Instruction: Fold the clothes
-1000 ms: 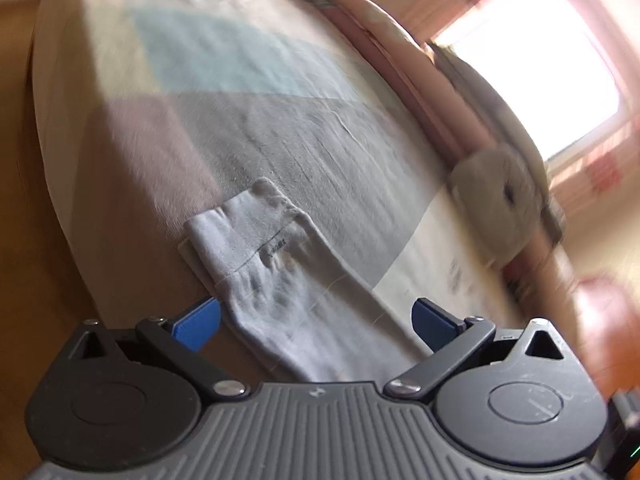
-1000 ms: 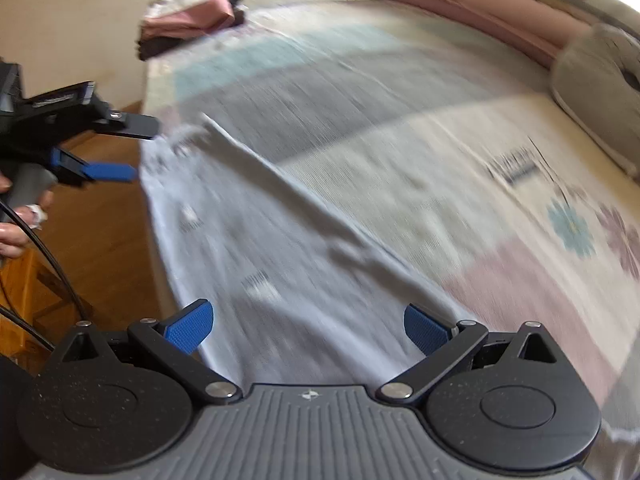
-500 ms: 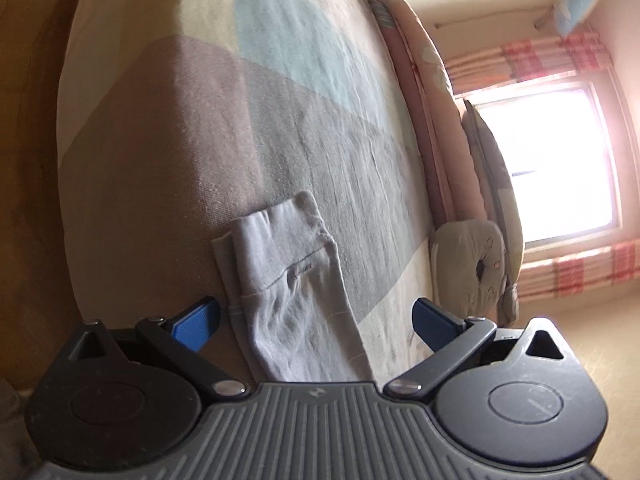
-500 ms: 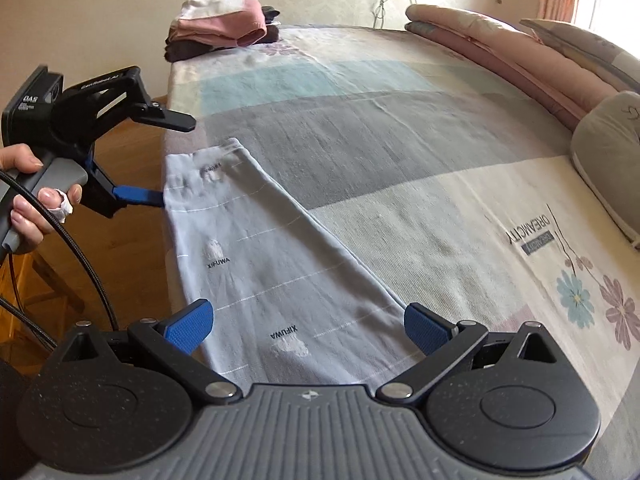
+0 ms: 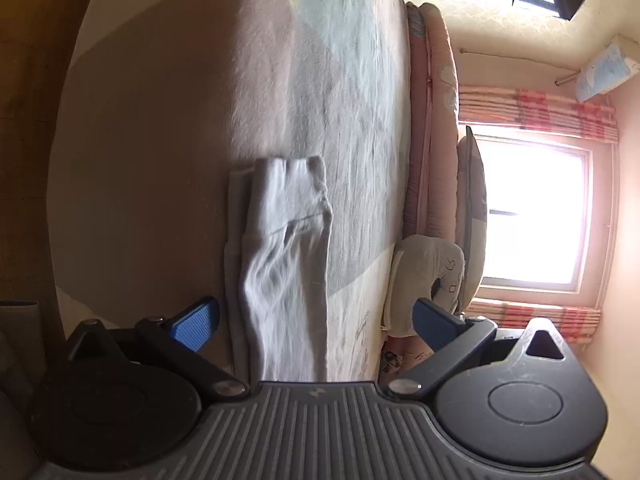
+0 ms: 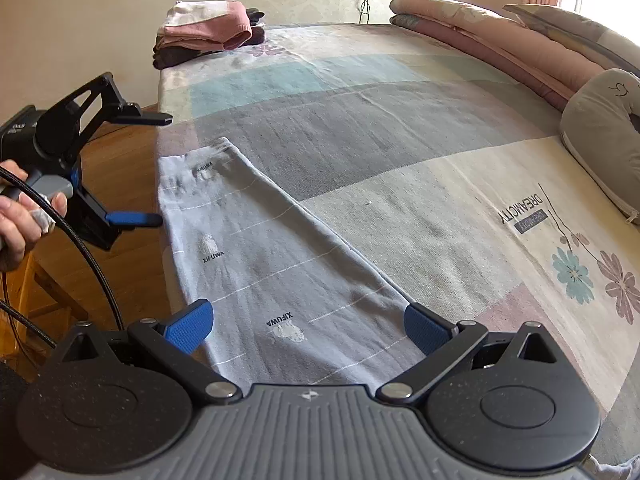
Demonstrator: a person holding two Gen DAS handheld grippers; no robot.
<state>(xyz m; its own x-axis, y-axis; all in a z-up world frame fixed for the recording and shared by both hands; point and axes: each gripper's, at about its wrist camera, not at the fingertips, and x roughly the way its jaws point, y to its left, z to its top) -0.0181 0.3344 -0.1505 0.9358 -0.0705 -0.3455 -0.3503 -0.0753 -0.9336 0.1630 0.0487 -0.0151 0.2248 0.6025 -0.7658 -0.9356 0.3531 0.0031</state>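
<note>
A long light grey-blue garment (image 6: 280, 264) printed with small "XIFUWA" marks lies flat along the near edge of the bed (image 6: 400, 128). My right gripper (image 6: 308, 320) is open over its near end, one blue pad on each side and the cloth free between them. My left gripper (image 6: 156, 168) is open beside the far end, off the bed's edge, held by a hand (image 6: 16, 220). In the left wrist view the garment (image 5: 288, 240) runs lengthwise between the open fingers of the left gripper (image 5: 316, 320), which hold nothing.
A stack of folded pink and dark clothes (image 6: 208, 32) sits at the bed's far corner. Rolled quilts (image 6: 480, 36) and a grey pillow (image 6: 600, 128) line the far side. Wooden floor (image 6: 120, 152) lies left of the bed. A bright window (image 5: 532, 212) is behind.
The left gripper has rolled, so its view of the bed has turned upright. The garment now lies flat and still. The right gripper has steadied over the near end.
</note>
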